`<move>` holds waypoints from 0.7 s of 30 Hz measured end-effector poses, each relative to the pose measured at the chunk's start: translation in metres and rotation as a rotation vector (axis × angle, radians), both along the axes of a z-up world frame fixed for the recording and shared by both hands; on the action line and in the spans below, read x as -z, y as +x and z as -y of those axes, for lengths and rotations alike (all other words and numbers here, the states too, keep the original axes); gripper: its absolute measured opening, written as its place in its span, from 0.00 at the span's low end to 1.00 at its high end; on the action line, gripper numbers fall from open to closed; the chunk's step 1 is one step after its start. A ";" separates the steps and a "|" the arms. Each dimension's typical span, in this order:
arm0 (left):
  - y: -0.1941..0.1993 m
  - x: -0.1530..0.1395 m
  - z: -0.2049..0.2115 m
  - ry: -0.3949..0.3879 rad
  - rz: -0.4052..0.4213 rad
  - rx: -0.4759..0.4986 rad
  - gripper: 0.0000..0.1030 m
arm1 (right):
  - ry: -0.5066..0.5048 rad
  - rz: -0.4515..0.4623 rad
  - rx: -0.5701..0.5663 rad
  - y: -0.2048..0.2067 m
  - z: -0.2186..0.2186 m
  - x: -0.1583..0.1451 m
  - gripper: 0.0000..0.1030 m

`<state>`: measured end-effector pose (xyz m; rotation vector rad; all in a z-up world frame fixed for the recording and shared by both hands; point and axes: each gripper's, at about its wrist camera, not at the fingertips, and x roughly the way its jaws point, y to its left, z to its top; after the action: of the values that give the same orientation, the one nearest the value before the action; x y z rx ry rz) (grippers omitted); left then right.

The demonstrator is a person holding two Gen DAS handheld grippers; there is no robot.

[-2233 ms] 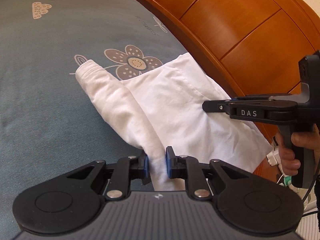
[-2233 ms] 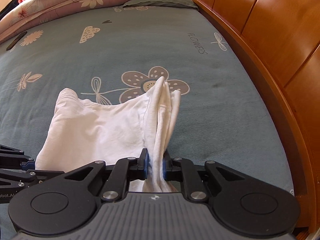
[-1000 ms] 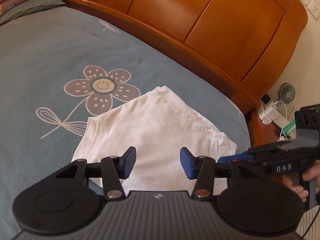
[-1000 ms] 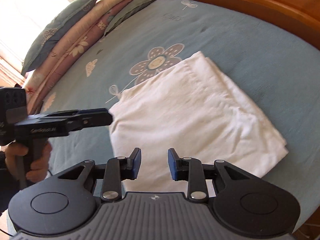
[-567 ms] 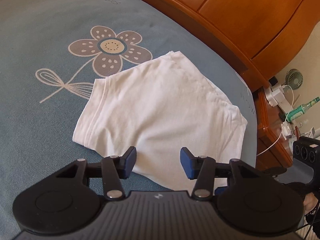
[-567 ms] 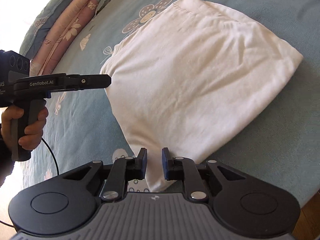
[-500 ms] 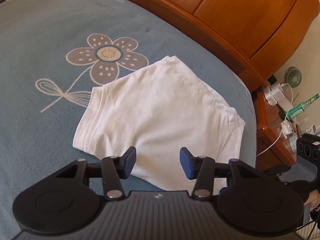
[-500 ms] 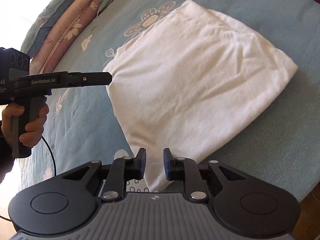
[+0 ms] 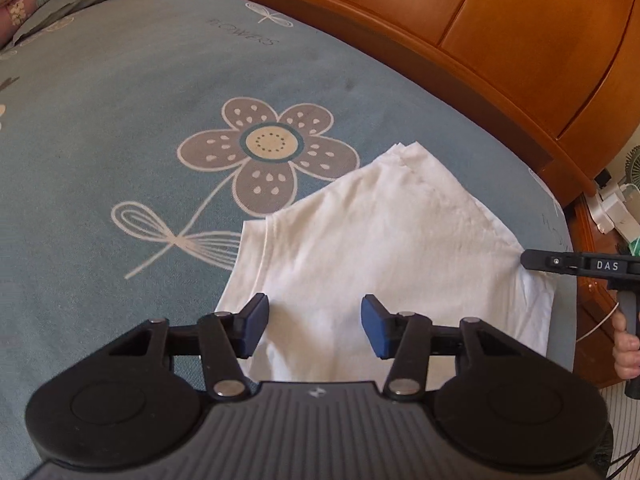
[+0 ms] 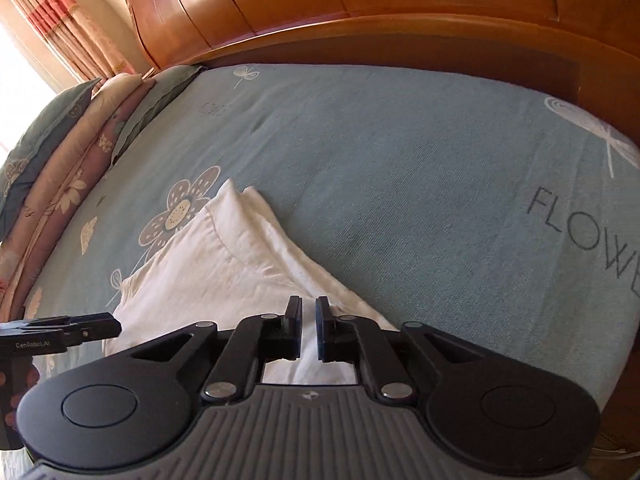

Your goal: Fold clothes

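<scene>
A white garment (image 9: 380, 240) lies folded into a rough rectangle on the blue flowered bed sheet (image 9: 120, 120). My left gripper (image 9: 315, 322) hovers open over its near edge, with only cloth below the wide gap. In the left wrist view my right gripper (image 9: 526, 259) comes in from the right, its tip at the garment's right edge where the cloth puckers. In the right wrist view, the right gripper (image 10: 309, 314) has its jaws almost together with the white garment (image 10: 208, 280) between them. The left gripper (image 10: 114, 326) shows at the far left.
A wooden headboard (image 9: 480, 40) curves along the far side of the bed. Stacked pillows (image 10: 60, 168) lie at the left end. A bedside stand with a small fan (image 9: 632, 164) and cables sits past the bed's right end. A hand (image 9: 626, 356) holds the right gripper's handle.
Both grippers let go of the bunched cloth and the garment now lies flat and folded. The right gripper moved to its right edge and narrowed its jaws. The left gripper stays open.
</scene>
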<state>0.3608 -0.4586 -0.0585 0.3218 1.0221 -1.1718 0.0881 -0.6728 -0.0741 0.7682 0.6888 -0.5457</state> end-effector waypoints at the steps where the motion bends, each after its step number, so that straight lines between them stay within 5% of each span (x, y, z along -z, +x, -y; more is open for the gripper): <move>1: -0.003 -0.007 0.007 -0.029 0.001 0.032 0.48 | 0.006 0.023 0.006 -0.003 -0.002 -0.004 0.21; 10: -0.044 -0.006 0.116 -0.127 0.093 0.254 0.48 | 0.074 0.056 0.022 -0.006 -0.018 0.010 0.26; 21: -0.022 0.015 0.167 -0.091 0.142 0.144 0.48 | 0.061 0.013 0.088 -0.039 -0.028 0.014 0.28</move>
<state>0.3390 -0.6253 -0.0733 0.4063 0.8296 -1.3016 0.0495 -0.6448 -0.0885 0.8613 0.6649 -0.6012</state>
